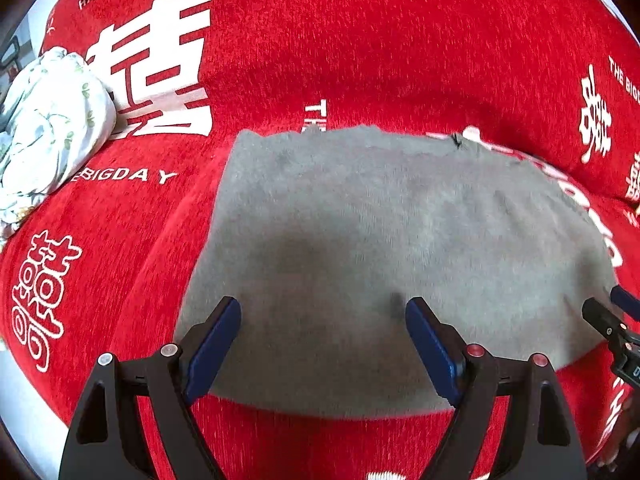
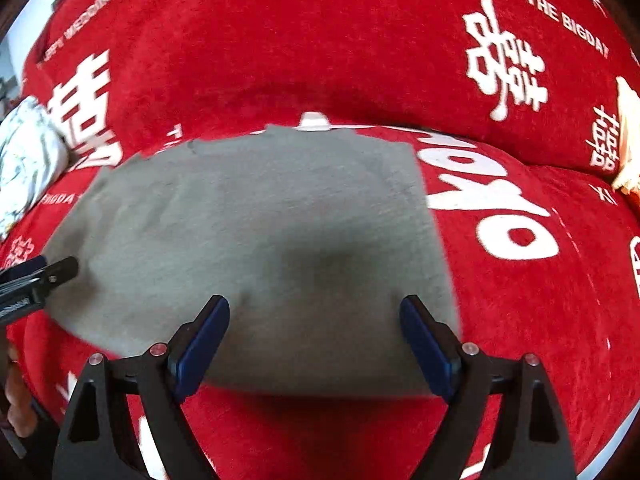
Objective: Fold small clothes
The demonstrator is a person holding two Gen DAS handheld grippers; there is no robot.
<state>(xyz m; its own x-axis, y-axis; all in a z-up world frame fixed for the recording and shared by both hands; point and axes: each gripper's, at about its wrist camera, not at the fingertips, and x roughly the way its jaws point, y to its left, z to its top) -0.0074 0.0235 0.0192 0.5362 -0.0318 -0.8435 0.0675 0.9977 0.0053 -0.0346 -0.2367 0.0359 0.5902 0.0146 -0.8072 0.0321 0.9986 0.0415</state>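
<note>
A grey garment [image 1: 360,240] lies flat on the red cover, folded into a rough rectangle. My left gripper [image 1: 323,308] hovers over its near left part, jaws wide apart with nothing between the blue pads. In the right wrist view the same grey garment [image 2: 260,232] fills the middle. My right gripper [image 2: 315,306] is open above its near right part, holding nothing. The right gripper's tip shows at the left view's right edge [image 1: 612,316]; the left gripper's tip shows at the right view's left edge [image 2: 44,276].
A red cover with white characters and lettering [image 1: 360,40] spreads over the sofa seat and back. A white floral bundle of cloth [image 1: 48,128] sits at the left. A cream fringed cloth [image 2: 626,140] lies at the far right.
</note>
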